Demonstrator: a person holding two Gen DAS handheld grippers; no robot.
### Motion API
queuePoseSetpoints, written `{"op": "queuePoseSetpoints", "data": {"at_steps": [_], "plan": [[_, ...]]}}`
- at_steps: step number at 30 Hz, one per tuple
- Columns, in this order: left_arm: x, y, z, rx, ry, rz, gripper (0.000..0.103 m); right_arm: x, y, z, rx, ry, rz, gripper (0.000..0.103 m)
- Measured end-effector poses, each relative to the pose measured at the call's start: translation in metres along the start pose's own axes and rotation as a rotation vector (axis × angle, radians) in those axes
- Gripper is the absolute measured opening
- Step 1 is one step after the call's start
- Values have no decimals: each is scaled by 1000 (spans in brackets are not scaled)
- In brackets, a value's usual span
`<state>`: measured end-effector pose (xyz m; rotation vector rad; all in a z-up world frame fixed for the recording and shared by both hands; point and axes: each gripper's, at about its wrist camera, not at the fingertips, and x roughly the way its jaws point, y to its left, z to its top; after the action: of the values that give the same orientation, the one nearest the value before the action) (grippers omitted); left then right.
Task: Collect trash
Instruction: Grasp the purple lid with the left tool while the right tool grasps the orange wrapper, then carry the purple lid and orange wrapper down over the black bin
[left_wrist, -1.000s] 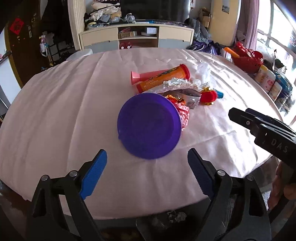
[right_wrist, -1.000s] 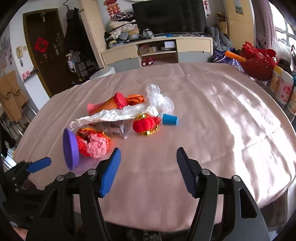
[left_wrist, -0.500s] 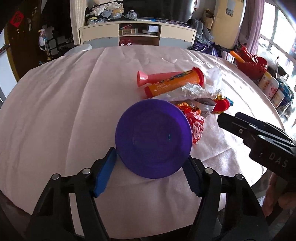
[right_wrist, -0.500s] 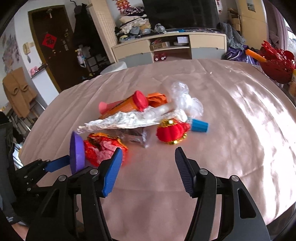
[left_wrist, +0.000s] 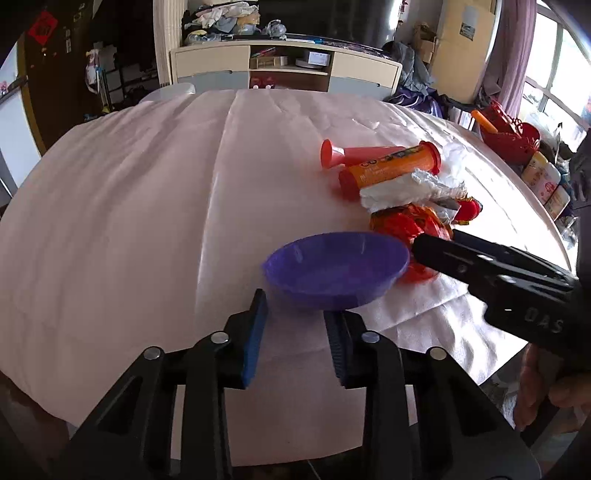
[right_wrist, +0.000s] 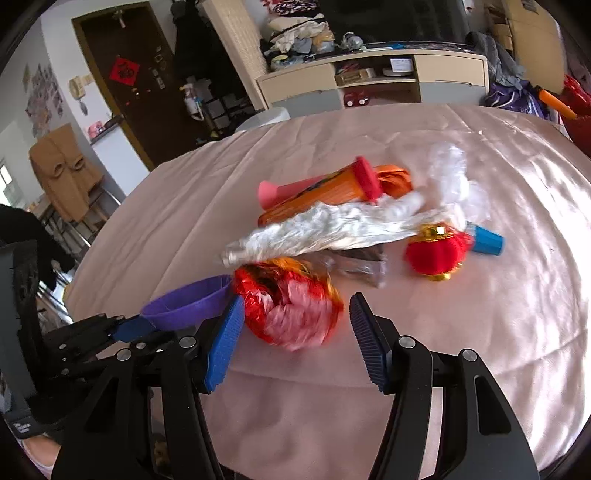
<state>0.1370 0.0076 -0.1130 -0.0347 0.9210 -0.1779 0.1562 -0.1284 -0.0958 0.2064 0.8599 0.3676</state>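
A purple bowl (left_wrist: 336, 273) sits open side up on the pink tablecloth (left_wrist: 147, 221). My left gripper (left_wrist: 295, 325) is right at its near wall. The jaws are closing, their tips beside the bowl's lower wall, and I see no firm grip. A crumpled red and pink wrapper (right_wrist: 291, 314) lies between the fingertips of my open right gripper (right_wrist: 295, 332), right of the purple bowl (right_wrist: 188, 302). Behind it lie a silver foil wrapper (right_wrist: 325, 229), an orange tube (right_wrist: 325, 188), a red lantern ornament (right_wrist: 436, 254), a blue cap (right_wrist: 487, 240) and clear plastic (right_wrist: 450, 173).
A coral horn (left_wrist: 354, 153) lies beside the orange tube (left_wrist: 388, 170). A red basket (left_wrist: 509, 140) and bottles (left_wrist: 543, 177) stand off the table's right edge. A cabinet (left_wrist: 288, 70) is at the back. A person's hand (left_wrist: 535, 387) holds the right gripper (left_wrist: 480, 266).
The left gripper came up to the bowl and its jaws narrowed. The bowl went from standing on edge to open side up. The right gripper advanced to flank the red wrapper.
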Motion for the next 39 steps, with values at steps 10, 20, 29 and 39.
{"op": "queuePoseSetpoints", "data": {"at_steps": [10, 20, 29, 39], "plan": [[4, -1, 9, 35, -19, -30, 47, 15, 6, 5, -12, 15, -37, 57], [-1, -13, 14, 96, -58, -38, 65, -4, -8, 1, -15, -9, -47, 36], [1, -39, 22, 167, -73, -62, 66, -27, -23, 1, 4, -31, -68, 36], [13, -41, 25, 176, -53, -77, 17, -44, -40, -9, 37, -30, -73, 36]]}}
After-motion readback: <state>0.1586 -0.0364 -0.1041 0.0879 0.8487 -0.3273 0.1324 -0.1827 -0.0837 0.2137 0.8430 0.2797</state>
